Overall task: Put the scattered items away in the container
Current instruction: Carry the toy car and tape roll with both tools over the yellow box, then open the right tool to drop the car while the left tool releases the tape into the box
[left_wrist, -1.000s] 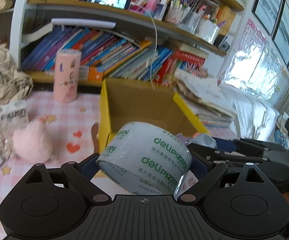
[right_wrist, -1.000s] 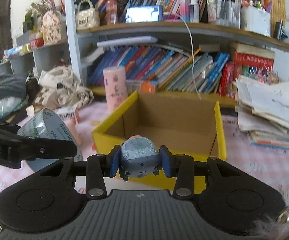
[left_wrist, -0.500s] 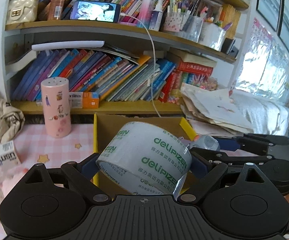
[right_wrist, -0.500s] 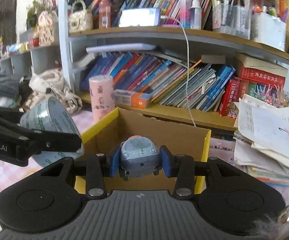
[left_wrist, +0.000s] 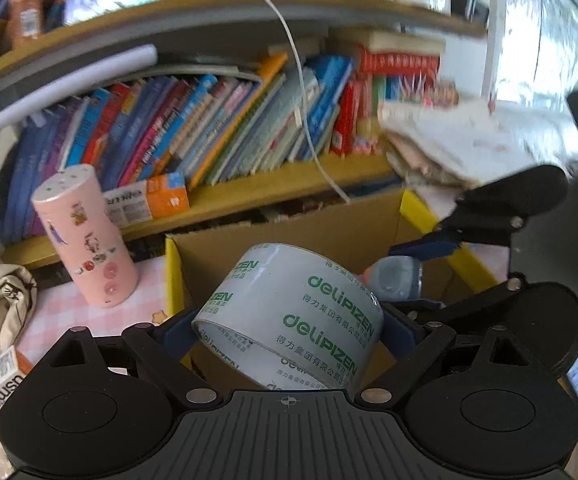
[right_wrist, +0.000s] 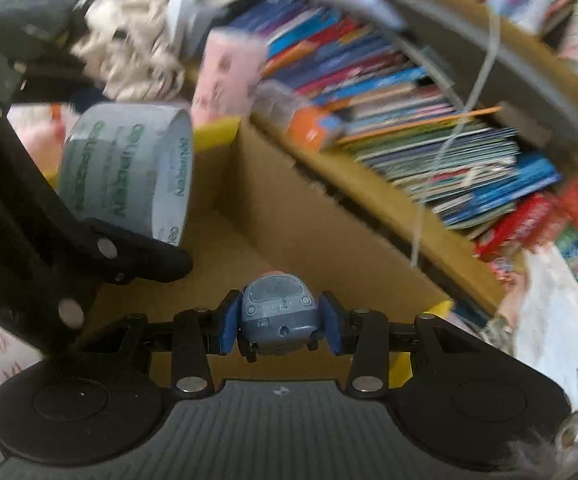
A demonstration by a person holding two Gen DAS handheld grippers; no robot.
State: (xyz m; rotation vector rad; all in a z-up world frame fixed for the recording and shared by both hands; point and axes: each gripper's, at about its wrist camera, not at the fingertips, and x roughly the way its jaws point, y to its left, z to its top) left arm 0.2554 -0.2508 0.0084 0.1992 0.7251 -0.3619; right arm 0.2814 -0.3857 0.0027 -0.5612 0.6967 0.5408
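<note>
Left wrist view, nearest first: the left gripper (left_wrist: 287, 332) is closed on the roll of clear packing tape with green lettering (left_wrist: 289, 316). The blue pads bear on the roll at 9 and 3 o'clock. The roll's core axis is tilted, running roughly from 7 o'clock up toward 1 o'clock, so one open end faces the camera low and left.

Directly beyond the roll, at 12 o'clock, lies the open brown cardboard box with yellow-faced flaps (left_wrist: 321, 232). The roll appears to sit over the box's near left corner, above the opening. At 2 o'clock the right gripper (left_wrist: 429, 276) hangs over the same opening.

Right wrist view, nearest first: the right gripper is closed on the small blue-grey toy car (right_wrist: 279, 314), pads at 9 and 3 o'clock, the car's long axis pointing forward along the fingers. The box floor fills the field behind it from 10 to 2 o'clock, with the far wall running up to the right. The tape roll shows at 10 o'clock, near the box's left flap. The frame is blurred, so height above the floor cannot be judged.

Judgement: both loads are over the box opening; the car sits more centrally, the roll nearer the left edge. Release downward should land both inside, provided the roll clears the left flap.

Beyond the box, at 10 o'clock in the left view, stands a pink cylindrical canister with stickers (left_wrist: 85, 236).
</note>
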